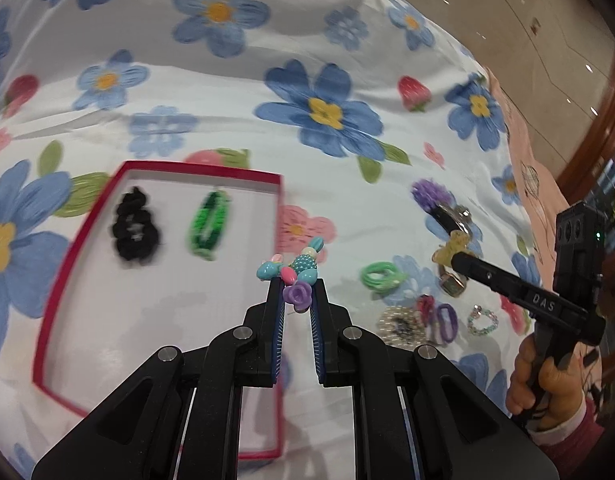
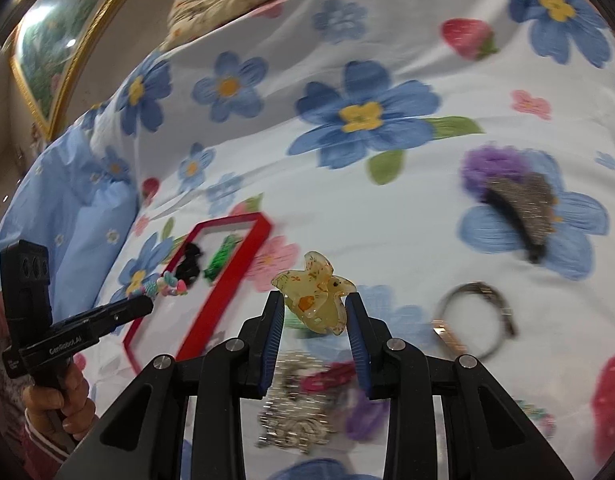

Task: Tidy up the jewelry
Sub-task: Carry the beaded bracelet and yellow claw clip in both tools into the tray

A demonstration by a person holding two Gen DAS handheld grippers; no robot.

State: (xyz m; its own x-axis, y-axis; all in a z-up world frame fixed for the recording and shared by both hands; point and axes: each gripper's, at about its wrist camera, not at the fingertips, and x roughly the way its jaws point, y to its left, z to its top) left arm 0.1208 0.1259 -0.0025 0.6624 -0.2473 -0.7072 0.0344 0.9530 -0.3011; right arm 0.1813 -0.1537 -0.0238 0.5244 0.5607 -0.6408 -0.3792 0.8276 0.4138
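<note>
Left wrist view puts us right over the red-rimmed box [image 1: 79, 240], and the left gripper [image 1: 297, 286] is clamped on a beaded bracelet [image 1: 295, 272] with a purple rose bead wedged between the pads, hanging just above the box's right edge. Inside the box a black scrunchie [image 1: 135, 226] and a green hair tie [image 1: 209, 226] already lie side by side, so the sorting looks well under way. This reads as the carry-and-drop step: the next move calls for shifting the bracelet leftward over the bare white floor of the box, then parting the jaws.

Right wrist view shows what the other barely catches: the right gripper [image 2: 315, 300] is closed on a yellow translucent claw clip [image 2: 313, 292], held clear of the floral bedsheet [image 2: 347, 60]. It also shows a watch [image 2: 475, 320] and a dark sparkly hair clip [image 2: 523, 208] waiting on the sheet. The left view alone shows the small leftovers plainly: green hair ties [image 1: 381, 276], a pearl scrunchie [image 1: 399, 322] and a small beaded ring [image 1: 483, 320], all well apart from the box
</note>
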